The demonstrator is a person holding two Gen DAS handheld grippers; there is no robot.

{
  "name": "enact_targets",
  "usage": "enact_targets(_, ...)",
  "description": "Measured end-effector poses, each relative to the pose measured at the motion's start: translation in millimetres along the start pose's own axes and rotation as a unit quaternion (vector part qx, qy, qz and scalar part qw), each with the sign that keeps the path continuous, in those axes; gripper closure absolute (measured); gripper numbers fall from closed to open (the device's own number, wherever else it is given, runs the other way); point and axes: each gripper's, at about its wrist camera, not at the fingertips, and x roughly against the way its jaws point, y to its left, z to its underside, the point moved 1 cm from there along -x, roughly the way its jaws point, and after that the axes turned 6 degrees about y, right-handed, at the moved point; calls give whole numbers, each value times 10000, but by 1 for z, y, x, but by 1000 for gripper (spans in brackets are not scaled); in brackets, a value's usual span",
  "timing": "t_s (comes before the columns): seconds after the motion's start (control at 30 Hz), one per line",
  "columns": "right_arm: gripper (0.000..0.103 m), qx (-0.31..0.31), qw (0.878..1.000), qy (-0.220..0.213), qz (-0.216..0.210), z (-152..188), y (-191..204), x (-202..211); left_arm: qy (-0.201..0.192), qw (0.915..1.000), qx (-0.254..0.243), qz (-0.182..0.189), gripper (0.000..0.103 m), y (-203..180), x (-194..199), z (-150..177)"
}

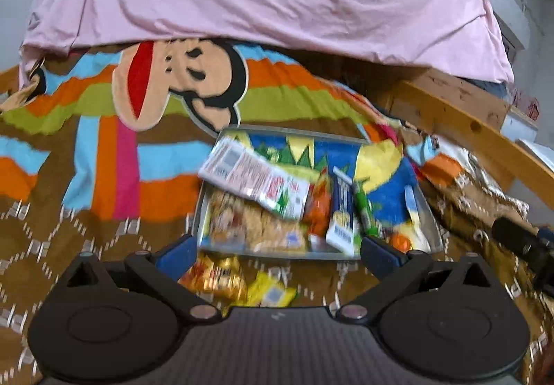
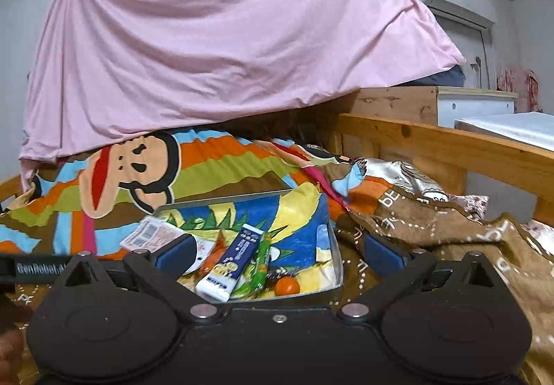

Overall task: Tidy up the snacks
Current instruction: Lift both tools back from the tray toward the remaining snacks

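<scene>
- Left gripper (image 1: 277, 246) spread wide, nothing between its fingers
- Right gripper (image 2: 278, 251) likewise released, empty
- Snacks (image 1: 277, 198) piled in the metal tray (image 1: 221, 146) on the bedspread (image 1: 104, 149); two packets (image 1: 239, 281) outside it

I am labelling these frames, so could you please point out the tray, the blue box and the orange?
tray (image 1: 221, 149): left wrist view, far-left rim.
blue box (image 2: 231, 262): right wrist view, box middle.
orange (image 2: 287, 285): right wrist view, fruit middle.

Little print can be read here.
"GenRobot.AI" runs in pale letters along the black bar (image 2: 41, 269) at the left edge of the right wrist view; the snack packets' (image 1: 254, 178) print is too blurred.
</scene>
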Motion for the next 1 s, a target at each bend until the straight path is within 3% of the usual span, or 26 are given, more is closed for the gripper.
enact_targets(0.37,1,288,9996,-41,-30,33,22,66,-147,9978,-17,-652,0,27,73,38)
enact_targets(0.63,1,511,9985,94,-140,53,46,83,-149,9940,555,-935,0,61,102,49)
enact_targets(0.73,1,461,9983,300,-215,60,52,82,-109,9929,446,-1094,0,62,106,45)
enact_targets(1.0,1,670,9940,704,-495,76,77,71,291,9954,-310,-858,0,56,90,35)
